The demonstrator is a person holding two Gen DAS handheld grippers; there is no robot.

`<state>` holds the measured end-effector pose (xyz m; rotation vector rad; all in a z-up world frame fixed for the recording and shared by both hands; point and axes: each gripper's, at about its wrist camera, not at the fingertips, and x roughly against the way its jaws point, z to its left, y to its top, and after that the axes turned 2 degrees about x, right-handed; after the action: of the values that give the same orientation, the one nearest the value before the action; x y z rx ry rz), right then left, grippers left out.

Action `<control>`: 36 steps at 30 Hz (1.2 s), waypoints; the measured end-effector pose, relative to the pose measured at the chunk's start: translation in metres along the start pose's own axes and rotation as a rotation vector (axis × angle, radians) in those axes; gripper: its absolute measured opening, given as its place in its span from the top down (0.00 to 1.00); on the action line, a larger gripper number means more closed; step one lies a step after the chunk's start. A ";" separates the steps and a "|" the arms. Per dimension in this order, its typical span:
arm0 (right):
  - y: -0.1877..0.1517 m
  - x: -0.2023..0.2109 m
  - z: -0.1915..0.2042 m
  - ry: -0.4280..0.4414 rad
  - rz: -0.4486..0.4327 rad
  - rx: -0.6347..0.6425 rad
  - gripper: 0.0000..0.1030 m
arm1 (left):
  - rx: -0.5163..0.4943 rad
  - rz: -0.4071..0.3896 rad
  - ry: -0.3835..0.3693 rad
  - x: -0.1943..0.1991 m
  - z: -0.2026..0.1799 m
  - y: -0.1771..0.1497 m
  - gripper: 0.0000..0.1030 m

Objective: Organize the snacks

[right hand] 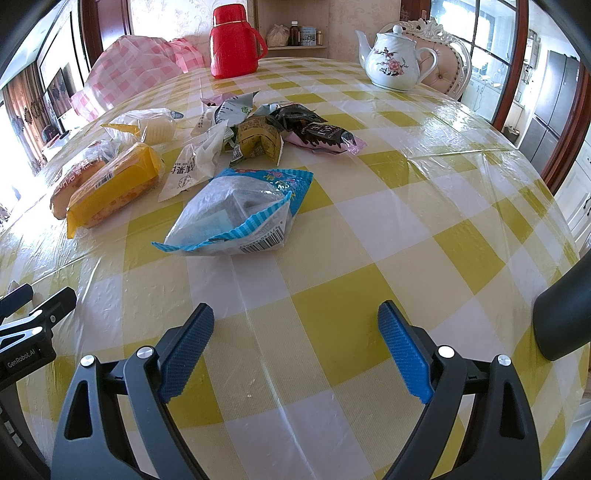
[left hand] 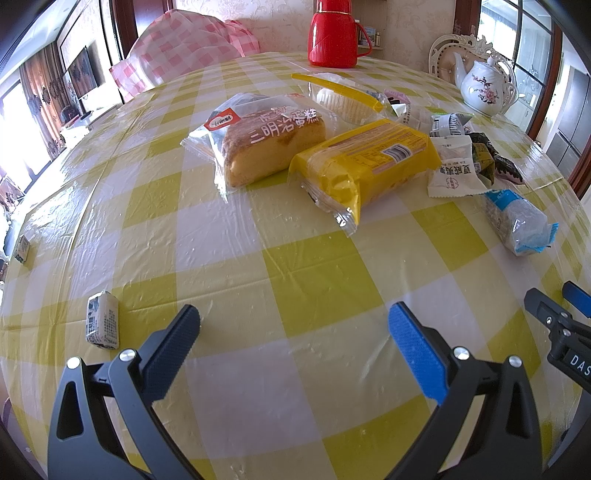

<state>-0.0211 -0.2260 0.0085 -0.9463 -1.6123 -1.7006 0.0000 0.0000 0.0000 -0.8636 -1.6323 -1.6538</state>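
Observation:
Snacks lie on a yellow-checked table (left hand: 295, 266). A sandwich cake in clear wrap (left hand: 266, 144) and a yellow packet (left hand: 369, 162) lie side by side ahead of my left gripper (left hand: 293, 325), which is open and empty. A blue-and-clear packet (right hand: 240, 214) lies ahead of my right gripper (right hand: 295, 325), also open and empty. Behind it is a heap of small packets: white (right hand: 195, 166), olive (right hand: 258, 142), dark chocolate (right hand: 317, 133). A cupcake in clear wrap (right hand: 155, 125) lies further left. Two small wrapped candies (left hand: 103, 325) (left hand: 22, 254) sit near the left edge.
A red thermos (left hand: 332, 33) and a white flowered teapot (right hand: 395, 62) stand at the table's far side. A pink-checked cloth bundle (left hand: 184, 48) lies at the far left. An ornate chair (right hand: 450, 62) stands behind the teapot.

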 end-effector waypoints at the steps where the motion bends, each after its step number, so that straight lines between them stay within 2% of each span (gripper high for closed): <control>1: 0.000 0.000 0.000 0.000 0.000 0.000 0.15 | 0.000 0.000 0.000 0.000 0.000 0.000 0.01; 28: 0.000 0.000 0.000 0.006 -0.001 0.013 0.15 | 0.020 0.010 0.013 -0.001 -0.005 0.002 0.01; 32: 0.001 0.001 -0.006 0.092 0.041 0.123 0.15 | 0.032 0.028 0.011 0.001 -0.006 0.000 0.01; 36: -0.012 0.014 -0.026 0.187 0.014 0.056 0.15 | 0.035 -0.008 -0.082 0.029 -0.017 -0.026 0.01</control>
<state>-0.0407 -0.2502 0.0134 -0.7454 -1.5184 -1.6725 -0.0380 -0.0163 0.0092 -0.9191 -1.7174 -1.6094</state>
